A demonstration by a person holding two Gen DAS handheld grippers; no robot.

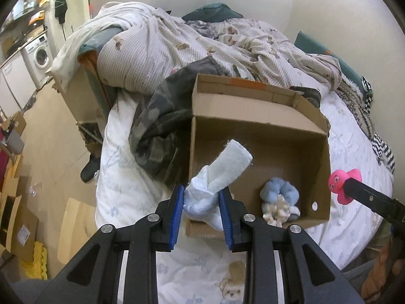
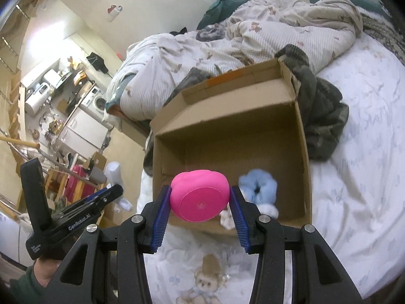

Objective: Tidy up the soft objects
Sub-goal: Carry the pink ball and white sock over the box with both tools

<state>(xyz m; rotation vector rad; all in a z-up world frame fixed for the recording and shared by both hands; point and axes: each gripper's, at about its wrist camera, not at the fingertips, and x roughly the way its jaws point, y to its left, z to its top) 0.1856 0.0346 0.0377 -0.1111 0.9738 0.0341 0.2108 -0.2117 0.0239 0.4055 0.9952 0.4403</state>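
An open cardboard box [image 1: 265, 116] [image 2: 227, 119] rests on the bed. Inside lie a blue fluffy scrunchie [image 1: 279, 193] [image 2: 257, 183] and a small white fluffy thing [image 1: 277, 209] [image 2: 226, 219]. My left gripper [image 1: 201, 197] is shut on a knotted white and pale blue cloth [image 1: 217, 179], held above the box's near left corner. My right gripper [image 2: 200, 204] is shut on a pink rubber duck [image 2: 198, 197], held over the box's near edge; the pink rubber duck [image 1: 340, 181] also shows at the right of the left wrist view.
A camouflage garment [image 1: 157, 131] [image 2: 321, 111] lies against the box, with a rumpled quilt [image 1: 177, 43] [image 2: 227, 40] behind it. The white bedsheet [image 1: 354, 157] [image 2: 359, 152] spreads around. Off the bed are cardboard boxes [image 1: 17, 217], a washing machine [image 1: 40, 55] and kitchen clutter.
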